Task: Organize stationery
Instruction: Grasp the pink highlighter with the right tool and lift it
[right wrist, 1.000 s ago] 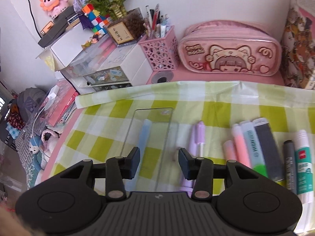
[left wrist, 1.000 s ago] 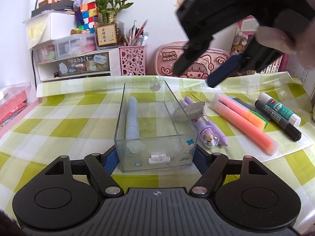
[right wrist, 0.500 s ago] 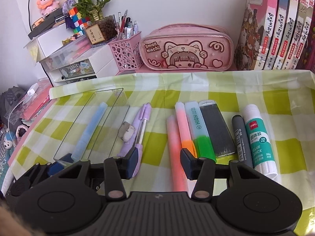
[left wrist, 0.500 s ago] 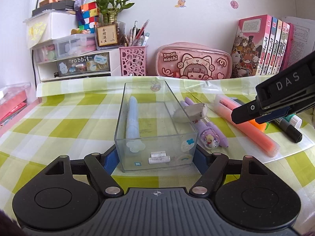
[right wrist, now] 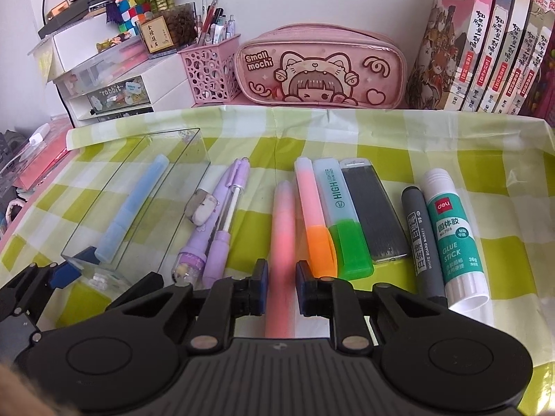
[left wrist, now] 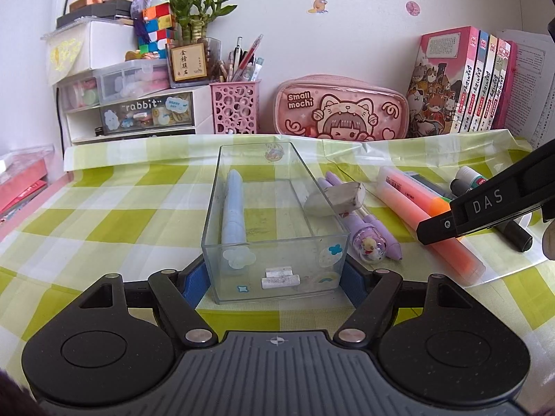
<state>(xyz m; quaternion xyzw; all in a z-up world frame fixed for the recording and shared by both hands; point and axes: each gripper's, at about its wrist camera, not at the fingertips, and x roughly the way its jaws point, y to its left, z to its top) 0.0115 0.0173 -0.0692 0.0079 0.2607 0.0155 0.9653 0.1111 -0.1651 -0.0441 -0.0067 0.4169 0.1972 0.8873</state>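
green-and-white checked tablecloth (right wrist: 451, 173), pink pencil case (right wrist: 322, 66), lilac pens (right wrist: 222, 222), blue pen (right wrist: 131, 208)

A clear, glossy plastic rectangular box (left wrist: 277, 222) is showing scuffs and small stickers on its walls. The green-and-white checked tablecloth (right wrist: 381, 145) is looking like smooth wipe-clean plastic, creasing along its far edge and catching light. The long pink highlighter (right wrist: 283, 232) is wearing a frosted, translucent plastic shell, while the white glue stick (right wrist: 454, 239) is carrying a glossy printed label. The pink pencil case (right wrist: 321, 67) is shining like vinyl. The black gripper fingers (right wrist: 317, 293) are looking matt, finely speckled plastic.
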